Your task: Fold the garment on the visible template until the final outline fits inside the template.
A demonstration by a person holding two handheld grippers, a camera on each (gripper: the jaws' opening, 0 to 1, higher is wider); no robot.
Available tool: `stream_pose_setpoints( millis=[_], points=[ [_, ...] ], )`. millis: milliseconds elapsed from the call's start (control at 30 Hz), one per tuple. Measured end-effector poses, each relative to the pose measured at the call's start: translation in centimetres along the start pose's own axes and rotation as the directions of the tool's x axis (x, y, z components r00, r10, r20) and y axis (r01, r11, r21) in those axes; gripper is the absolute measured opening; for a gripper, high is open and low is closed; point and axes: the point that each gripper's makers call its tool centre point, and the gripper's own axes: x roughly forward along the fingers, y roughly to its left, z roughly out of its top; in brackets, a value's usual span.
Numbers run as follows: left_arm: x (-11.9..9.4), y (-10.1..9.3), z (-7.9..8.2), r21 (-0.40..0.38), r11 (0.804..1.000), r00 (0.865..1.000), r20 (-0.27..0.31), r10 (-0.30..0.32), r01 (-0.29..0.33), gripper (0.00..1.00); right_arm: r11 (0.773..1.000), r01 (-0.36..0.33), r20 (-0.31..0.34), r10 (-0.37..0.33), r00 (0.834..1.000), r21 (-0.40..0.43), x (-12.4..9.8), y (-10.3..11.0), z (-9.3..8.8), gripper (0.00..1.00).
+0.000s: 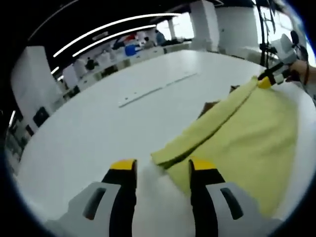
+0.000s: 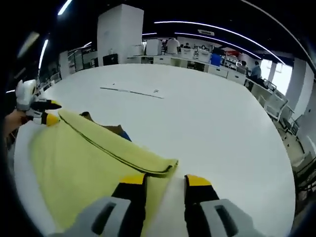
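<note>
In the left gripper view, the left gripper (image 1: 163,168) is seen with its yellow-tipped jaws apart, a corner of the yellow garment (image 1: 237,133) lying between them, ungripped. The right gripper (image 1: 270,79) appears far off, seemingly clamped on the garment's far corner, though the contact is too small to confirm. In the right gripper view, its jaws (image 2: 165,181) stand apart over the folded edge. The garment is spread on the white table (image 2: 207,118). A brown patch (image 2: 111,129), perhaps the template, is mostly hidden beneath it.
</note>
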Motion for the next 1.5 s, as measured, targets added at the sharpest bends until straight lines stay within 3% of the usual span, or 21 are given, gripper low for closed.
stream_pose_setpoints(
  millis=[133,267,367,600,1000,1233,1500],
  points=[
    [0.6,0.8,0.7,0.000,0.999,0.999,0.013,0.042,-0.042,0.43,0.995,0.010,0.049,-0.015,0.999,0.098,1.0,-0.4,0.9,0.27],
    [1.3,1.5,0.9,-0.098,0.993,0.997,0.022,0.068,-0.065,0.42,0.986,0.012,0.073,-0.024,0.997,0.168,1.4,-0.6,1.5,0.27],
    [1.2,2.1,1.5,-0.216,0.974,0.995,0.045,0.086,-0.074,0.44,0.968,0.001,0.106,-0.029,0.994,0.252,1.7,-0.9,2.1,0.27],
    [0.6,3.1,1.6,-0.277,0.956,0.993,0.043,0.111,-0.095,0.49,0.949,-0.015,0.116,-0.023,0.993,0.316,1.3,-1.0,2.6,0.31],
    [-2.9,1.8,1.9,-0.308,0.951,0.996,0.059,0.059,-0.038,0.59,0.962,-0.057,0.087,0.035,0.996,0.267,-2.1,0.8,2.3,0.45],
    [-5.3,0.7,1.8,-0.282,0.959,0.997,0.078,0.021,0.002,0.70,0.963,-0.087,0.073,0.070,0.995,0.254,-4.3,2.2,1.4,0.51],
    [-7.7,-0.6,0.6,-0.224,0.972,0.995,0.087,-0.054,0.072,0.77,0.961,-0.177,0.079,0.164,0.983,0.214,-7.1,4.3,0.5,0.56]
  ],
)
